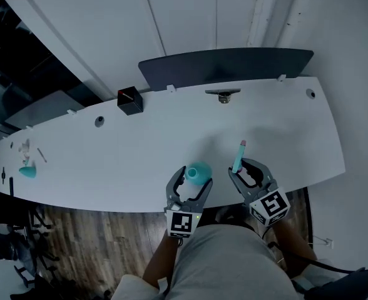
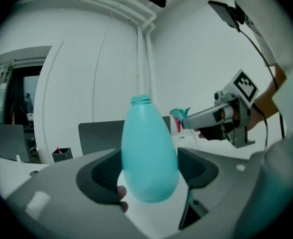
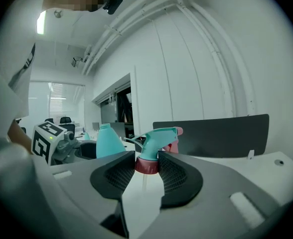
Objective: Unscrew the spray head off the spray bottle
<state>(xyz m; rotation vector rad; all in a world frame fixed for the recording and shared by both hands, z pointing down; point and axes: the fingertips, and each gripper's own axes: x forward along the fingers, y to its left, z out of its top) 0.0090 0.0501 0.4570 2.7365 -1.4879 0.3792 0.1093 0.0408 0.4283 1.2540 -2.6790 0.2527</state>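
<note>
The teal spray bottle (image 2: pixel 149 153) stands upright between the jaws of my left gripper (image 1: pixel 189 186), its threaded neck bare and open at the top. In the head view the bottle (image 1: pixel 198 172) sits near the table's front edge. My right gripper (image 1: pixel 246 175) is shut on the spray head (image 3: pixel 159 142), clamped at its red collar, with the teal nozzle above and the thin dip tube hanging below. The spray head (image 1: pixel 239 155) is apart from the bottle, held to its right. The left gripper view shows the spray head (image 2: pixel 179 116) beyond the bottle.
The long white table (image 1: pixel 140 149) carries a black box (image 1: pixel 129 100) at the back, a small metal fitting (image 1: pixel 223 95), and small teal items (image 1: pixel 26 169) at the far left. A dark panel (image 1: pixel 228 64) stands behind the table. Wooden floor lies below the front edge.
</note>
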